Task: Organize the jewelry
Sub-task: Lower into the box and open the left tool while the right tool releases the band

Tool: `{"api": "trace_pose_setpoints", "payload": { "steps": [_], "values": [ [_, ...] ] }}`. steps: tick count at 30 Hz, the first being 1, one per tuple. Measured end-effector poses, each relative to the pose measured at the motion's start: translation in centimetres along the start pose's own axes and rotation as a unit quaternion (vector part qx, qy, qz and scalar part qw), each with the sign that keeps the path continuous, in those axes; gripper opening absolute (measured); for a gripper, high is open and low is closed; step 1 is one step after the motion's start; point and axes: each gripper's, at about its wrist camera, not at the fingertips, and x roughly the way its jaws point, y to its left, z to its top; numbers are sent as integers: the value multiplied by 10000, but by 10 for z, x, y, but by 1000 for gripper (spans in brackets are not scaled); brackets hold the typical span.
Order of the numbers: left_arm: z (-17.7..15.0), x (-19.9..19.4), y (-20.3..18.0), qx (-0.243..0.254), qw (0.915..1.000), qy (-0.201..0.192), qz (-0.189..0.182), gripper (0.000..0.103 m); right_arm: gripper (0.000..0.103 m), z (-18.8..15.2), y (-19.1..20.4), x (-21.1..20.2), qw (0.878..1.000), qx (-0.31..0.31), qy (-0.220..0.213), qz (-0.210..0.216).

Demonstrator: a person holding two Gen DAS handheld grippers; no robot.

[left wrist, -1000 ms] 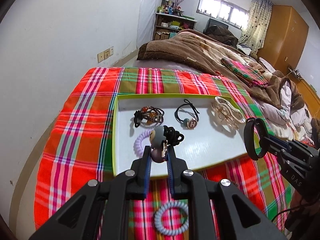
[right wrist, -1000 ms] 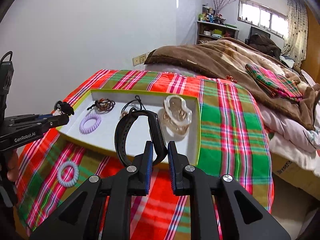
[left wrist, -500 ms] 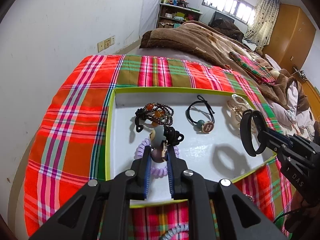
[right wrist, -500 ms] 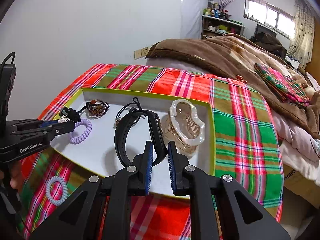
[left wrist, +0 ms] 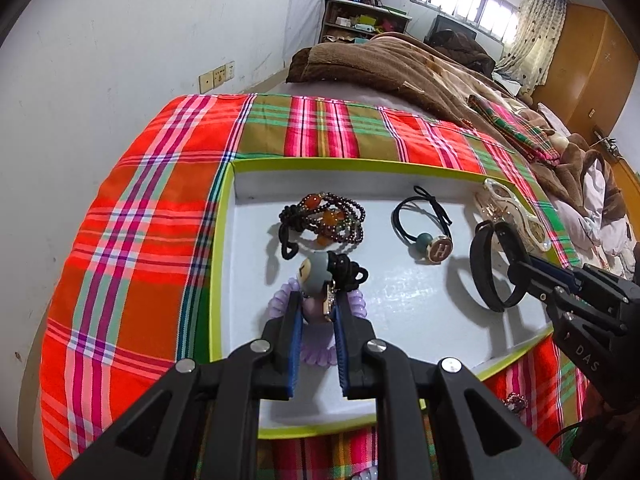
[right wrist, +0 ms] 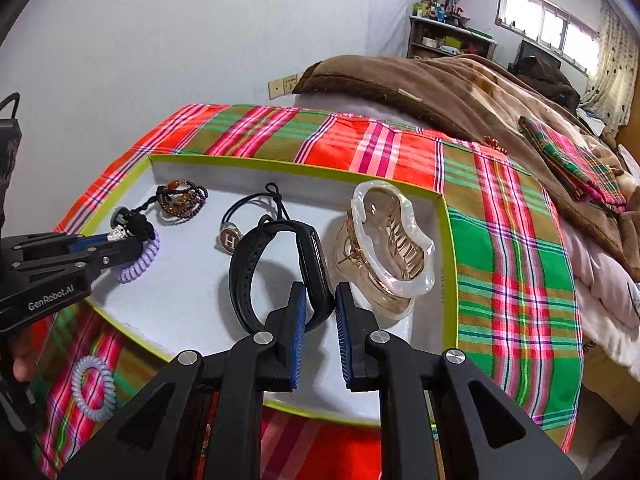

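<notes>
A white tray with a lime-green rim (left wrist: 224,240) (right wrist: 450,248) lies on the plaid cloth. My left gripper (left wrist: 316,308) (right wrist: 120,240) is shut on a black hair tie with a grey bead (left wrist: 320,270), held just above a purple coil hair tie (left wrist: 280,300) (right wrist: 140,262) in the tray. My right gripper (right wrist: 320,308) (left wrist: 520,268) is shut on a black wristband (right wrist: 280,264) (left wrist: 490,268), held over the tray's middle-right. In the tray lie a dark bead bracelet (left wrist: 324,220) (right wrist: 182,198), a black hair tie with an H charm (left wrist: 424,232) (right wrist: 240,224) and clear hair claws (right wrist: 388,248) (left wrist: 512,212).
A pale blue coil hair tie (right wrist: 94,386) lies on the plaid cloth (left wrist: 132,240) in front of the tray's left corner. A small sparkly piece (left wrist: 514,400) lies on the cloth near the tray's front. A brown blanket (right wrist: 460,88) covers the bed behind. A wall is at the left.
Both grippers have moved forward over the tray and lower, each still holding its item. The left one now sits above the purple coil.
</notes>
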Motion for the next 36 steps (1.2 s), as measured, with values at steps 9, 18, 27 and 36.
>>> {"api": "trace_pose_setpoints", "payload": {
  "steps": [9, 18, 27, 36],
  "values": [
    [1, 1, -2, 31, 10000, 12, 36, 16, 15, -1, 0, 5, 10000, -15, 50, -51],
    [2, 0, -1, 22, 10000, 34, 34, 16, 15, -1, -1, 7, 10000, 15, 33, -61],
    [1, 0, -1, 21, 10000, 49, 61, 18, 15, 0, -2, 4, 10000, 48, 0, -76],
    [2, -1, 1, 3, 10000, 36, 61, 23, 15, 1, -3, 1, 9999, 121, -52, -85]
  ]
}}
